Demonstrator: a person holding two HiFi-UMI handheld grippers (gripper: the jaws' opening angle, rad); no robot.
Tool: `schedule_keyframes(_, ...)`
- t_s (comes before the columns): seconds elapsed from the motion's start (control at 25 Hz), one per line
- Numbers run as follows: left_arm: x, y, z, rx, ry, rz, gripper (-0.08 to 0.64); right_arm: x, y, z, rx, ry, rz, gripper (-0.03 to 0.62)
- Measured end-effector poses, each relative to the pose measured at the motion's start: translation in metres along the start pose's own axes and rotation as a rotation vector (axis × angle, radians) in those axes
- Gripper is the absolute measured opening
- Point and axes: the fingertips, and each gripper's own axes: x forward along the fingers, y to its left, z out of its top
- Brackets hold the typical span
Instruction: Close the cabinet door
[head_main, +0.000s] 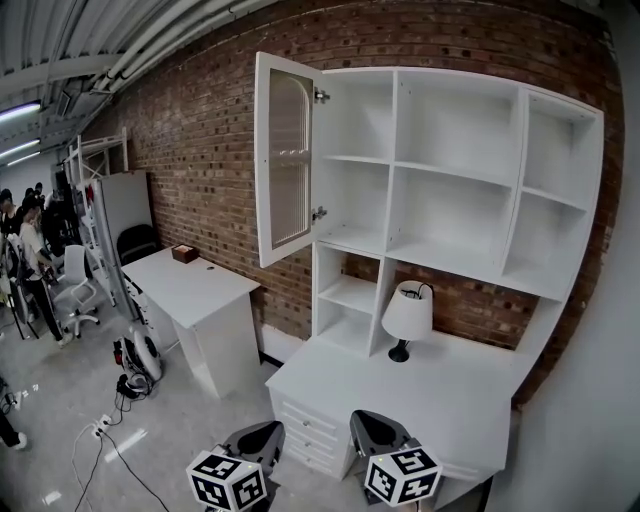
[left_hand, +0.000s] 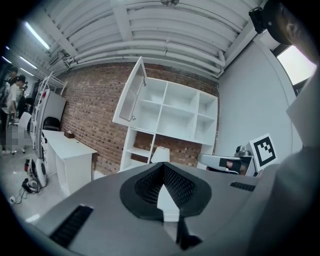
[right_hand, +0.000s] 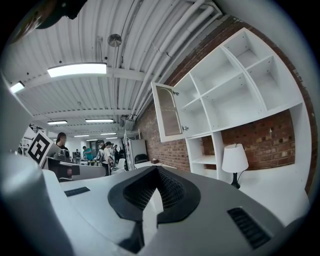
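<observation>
white wood makes up the cabinet (head_main: 455, 170), a wall unit of open compartments fixed to a red brick wall (head_main: 190, 150). the cabinet door (head_main: 285, 160), a white frame round an arched ribbed glass panel, hangs on two hinges at the unit's upper left compartment and stands swung wide open, jutting out toward the room. under the shelves sits a white desk (head_main: 450, 400) with drawers in its front, and on it a small lamp (head_main: 408, 316) with a white shade and dark foot. further left along the wall is a separate white table (head_main: 195, 288) carrying a small brown box (head_main: 184, 253). both tools are low in the head view, in front of the desk and well apart from the door. the left gripper (head_main: 264, 430) has its dark ribbed jaws pressed together at the tips with nothing between them, as its own view shows (left_hand: 162, 167). the right gripper (head_main: 378, 420) is likewise clenched and empty (right_hand: 156, 170). neither touches anything.
</observation>
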Motion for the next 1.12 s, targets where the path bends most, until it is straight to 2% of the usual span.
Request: schedule_keyframes(1.12, 0.005, 0.124, 0.024, 0.008, 0.021, -0.094, 0.008, 0.107, 0.064, -0.005, 0.011, -0.018, -0.085, 0.025)
